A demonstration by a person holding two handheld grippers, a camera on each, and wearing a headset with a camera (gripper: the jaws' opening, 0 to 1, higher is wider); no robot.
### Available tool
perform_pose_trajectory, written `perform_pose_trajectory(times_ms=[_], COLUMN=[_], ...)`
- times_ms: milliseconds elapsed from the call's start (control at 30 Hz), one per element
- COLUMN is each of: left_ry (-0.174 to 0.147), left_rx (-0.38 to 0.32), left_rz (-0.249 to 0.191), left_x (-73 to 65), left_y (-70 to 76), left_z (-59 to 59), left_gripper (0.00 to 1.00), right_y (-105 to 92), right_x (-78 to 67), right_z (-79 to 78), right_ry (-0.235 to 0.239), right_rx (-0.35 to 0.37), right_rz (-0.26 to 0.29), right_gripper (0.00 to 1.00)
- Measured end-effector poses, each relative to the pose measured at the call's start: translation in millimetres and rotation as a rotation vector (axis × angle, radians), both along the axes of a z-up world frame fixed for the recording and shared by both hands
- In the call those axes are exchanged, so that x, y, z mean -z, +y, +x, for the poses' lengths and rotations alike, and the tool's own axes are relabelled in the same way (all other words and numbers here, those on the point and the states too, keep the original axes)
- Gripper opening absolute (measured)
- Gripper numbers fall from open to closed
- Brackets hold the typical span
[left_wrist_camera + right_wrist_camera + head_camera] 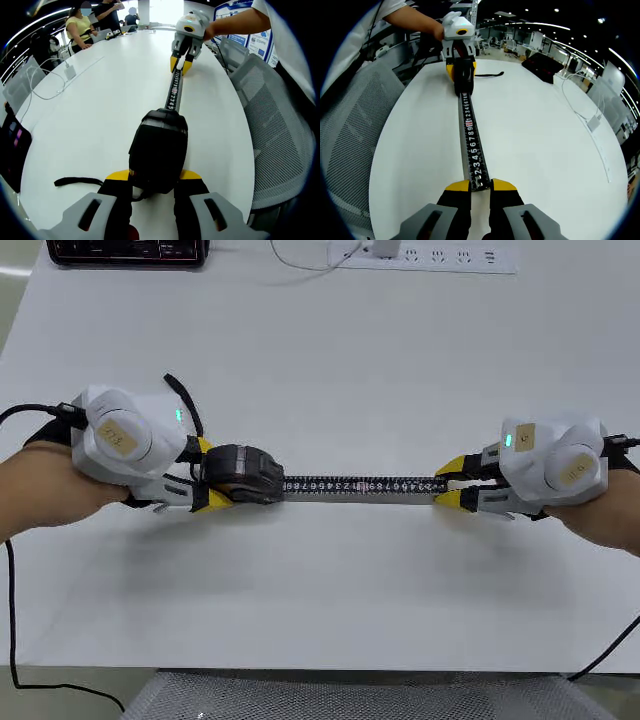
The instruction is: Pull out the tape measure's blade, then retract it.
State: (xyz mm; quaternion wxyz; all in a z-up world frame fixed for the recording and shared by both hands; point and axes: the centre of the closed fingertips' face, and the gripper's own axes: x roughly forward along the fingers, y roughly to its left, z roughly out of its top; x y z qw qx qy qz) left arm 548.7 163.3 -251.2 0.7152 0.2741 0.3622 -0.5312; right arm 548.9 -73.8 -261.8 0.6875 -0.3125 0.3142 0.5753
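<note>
Steel blade [360, 485] spans from our left gripper [210, 475], clamped on the tape measure [245, 473], to our right gripper [450, 483], pinching its tip. Should that pinch slip, we risk a whipping recoil.

one tape measure [245, 475], two tools: left tool [211, 475], right tool [448, 483]; one power strip [450, 257].
</note>
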Motion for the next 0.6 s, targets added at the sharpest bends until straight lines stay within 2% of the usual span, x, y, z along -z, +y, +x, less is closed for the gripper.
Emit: perform_pose_trajectory(times_ms=[600], left_ry=[0.0], left_rx=[0.004], left_rz=[0.001], left_x=[0.4], left_y=[0.5], left_z=[-0.2], left_gripper=[0.27], right_y=[-16.7], right_x=[-0.4], right_z=[-2.0], right_ry=[0.0], right_rx=[0.013], right_rz=[-0.023], right_gripper=[0.09])
